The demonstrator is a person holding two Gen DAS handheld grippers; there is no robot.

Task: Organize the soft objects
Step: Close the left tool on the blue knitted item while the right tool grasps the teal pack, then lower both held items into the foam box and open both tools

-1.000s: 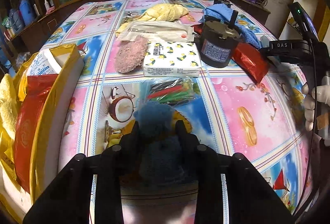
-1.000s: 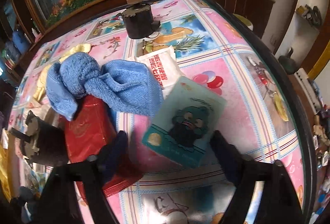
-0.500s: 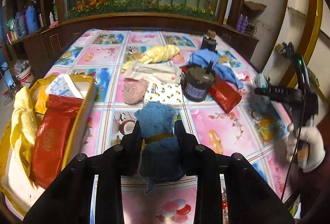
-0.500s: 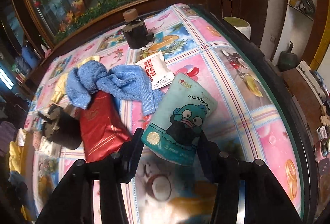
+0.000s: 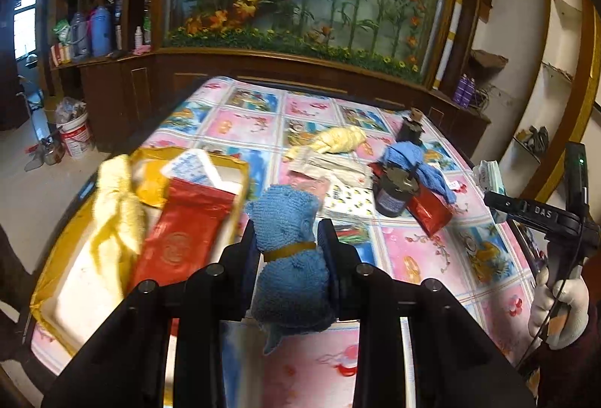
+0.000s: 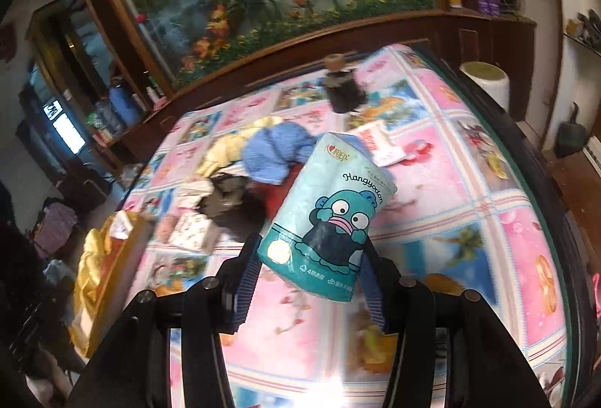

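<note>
Grippers hold one blue towel roll (image 5: 291,258), one tissue pack (image 6: 330,216).

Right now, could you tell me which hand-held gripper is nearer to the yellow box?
Left. The left hand-held gripper, gripping a blue towel, hangs just beside the yellow box; the right one is across the table.

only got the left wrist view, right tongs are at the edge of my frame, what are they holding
Observer: The right tongs are shut on a teal tissue pack with a cartoon face printed on it.
Operator: where on it do they grip
Observer: At its lower end; the pack leans up and to the right.
Operator: anything off to the far right
Observer: Beside the table, a white cylinder with a greenish top stands on the floor.
</note>
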